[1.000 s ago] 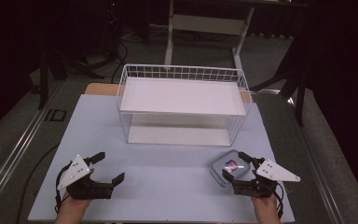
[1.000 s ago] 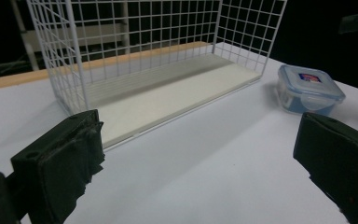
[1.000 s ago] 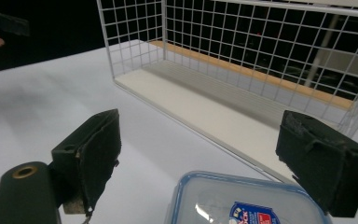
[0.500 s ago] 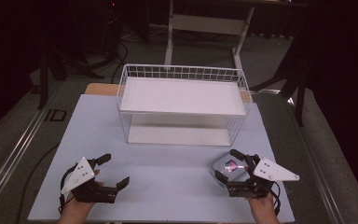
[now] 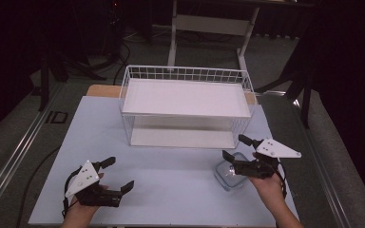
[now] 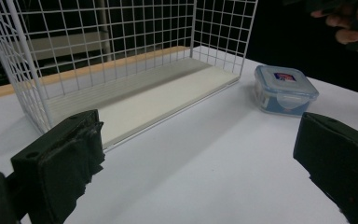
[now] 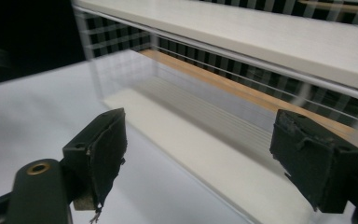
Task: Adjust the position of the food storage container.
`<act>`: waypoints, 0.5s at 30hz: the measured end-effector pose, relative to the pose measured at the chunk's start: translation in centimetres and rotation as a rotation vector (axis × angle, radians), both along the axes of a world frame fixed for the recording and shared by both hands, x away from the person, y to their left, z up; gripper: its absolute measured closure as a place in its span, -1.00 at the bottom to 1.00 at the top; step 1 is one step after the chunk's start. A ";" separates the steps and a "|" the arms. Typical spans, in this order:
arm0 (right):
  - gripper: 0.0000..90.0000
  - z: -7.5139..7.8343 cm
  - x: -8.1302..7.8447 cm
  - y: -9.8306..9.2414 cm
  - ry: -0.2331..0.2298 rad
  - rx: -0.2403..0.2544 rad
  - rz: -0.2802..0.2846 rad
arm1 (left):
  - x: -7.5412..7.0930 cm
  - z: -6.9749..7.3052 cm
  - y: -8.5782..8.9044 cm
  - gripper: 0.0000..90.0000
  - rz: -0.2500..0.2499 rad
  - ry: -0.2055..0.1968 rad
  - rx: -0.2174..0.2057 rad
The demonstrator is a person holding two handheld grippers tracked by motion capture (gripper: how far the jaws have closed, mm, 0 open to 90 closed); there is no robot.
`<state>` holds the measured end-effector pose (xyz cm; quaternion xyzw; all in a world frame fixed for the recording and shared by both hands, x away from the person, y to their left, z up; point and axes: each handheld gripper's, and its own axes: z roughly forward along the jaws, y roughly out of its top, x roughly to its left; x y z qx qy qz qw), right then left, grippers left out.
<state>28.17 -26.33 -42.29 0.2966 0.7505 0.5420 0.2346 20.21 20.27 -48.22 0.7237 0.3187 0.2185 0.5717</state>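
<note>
A lidded plastic box (image 5: 230, 172) sits on the counter (image 5: 171, 161) beside the wire basket (image 5: 185, 107). The right gripper (image 5: 240, 148) hovers above it, jaws apart, just narrowing; the left gripper (image 5: 121, 173) has jaws apart.

The right claw (image 7: 198, 158) stands wide apart with nothing between its two black pads (image 7: 103, 149), having just closed a little. Beyond it a white wire rack (image 7: 223, 56) sits on the pale desk (image 7: 32, 107), its upper shelf board (image 7: 261, 32) above the lower board (image 7: 205, 149).

Dark-curtained lab, taped table (image 5: 171, 190)
</note>
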 end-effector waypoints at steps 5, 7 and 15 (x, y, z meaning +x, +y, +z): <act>-0.40 -1.3 1.8 -1.3 0.028 -0.030 -0.050 | 0.0 0.0 0.0 -0.95 -0.001 -0.001 -0.005; -0.24 -1.8 2.3 -1.9 0.038 -0.041 -0.079 | 0.0 0.0 -0.1 -0.95 -0.003 0.000 -0.005; 0.67 -3.7 3.6 -4.2 0.070 -0.140 -0.147 | 0.0 -0.1 -0.3 -0.95 -0.013 -0.001 0.006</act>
